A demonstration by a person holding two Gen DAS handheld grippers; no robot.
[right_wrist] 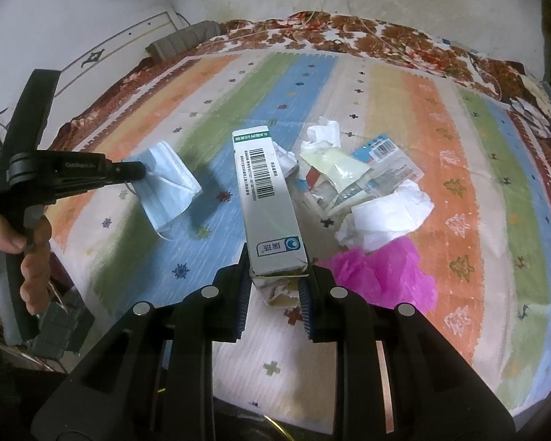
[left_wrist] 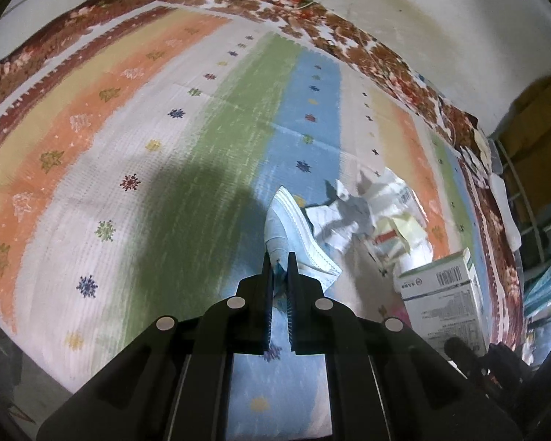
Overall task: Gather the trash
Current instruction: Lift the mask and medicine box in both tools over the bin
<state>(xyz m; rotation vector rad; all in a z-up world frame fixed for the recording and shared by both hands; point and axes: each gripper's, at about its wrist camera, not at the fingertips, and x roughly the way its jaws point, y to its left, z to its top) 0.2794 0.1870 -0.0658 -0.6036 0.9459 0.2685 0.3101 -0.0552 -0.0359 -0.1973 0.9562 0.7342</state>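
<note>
Trash, loose pile point(right_wrist: 363, 191): lies on a striped bedspread point(right_wrist: 477, 183) right of centre, well apart from both walls of the room.

Item 1. Carton point(right_wrist: 270, 198), white with green trim, long and narrow. Held in the air by the right gripper point(right_wrist: 275, 279), whose jaws are clamped on its near end. Long axis runs away from the camera, far end tipped slightly left. The near end flap stands open, and crumpled paper shows inside. Printing: a barcode with a row of digits beside it, lines of small print too fine to read, a round blue logo and blue characters near the jaws. In the left wrist view the same carton point(left_wrist: 444, 294) appears at the right edge.

Item 2. Face mask point(right_wrist: 169, 183), pale blue, pleated. Held in the air by the left gripper point(left_wrist: 278, 268), jaws shut on one edge; a hand point(right_wrist: 22, 253) grips the handle. The mask hangs left of the carton, with an ear loop trailing below.

Item 3. Crumpled white tissues point(right_wrist: 385, 220), touching the wrappers.

Item 4. Flat plastic wrappers point(right_wrist: 352, 176), one bearing a barcode label; text unreadable.

Item 5. Magenta plastic bag point(right_wrist: 382, 272), crumpled, just right of the right jaws.
</note>
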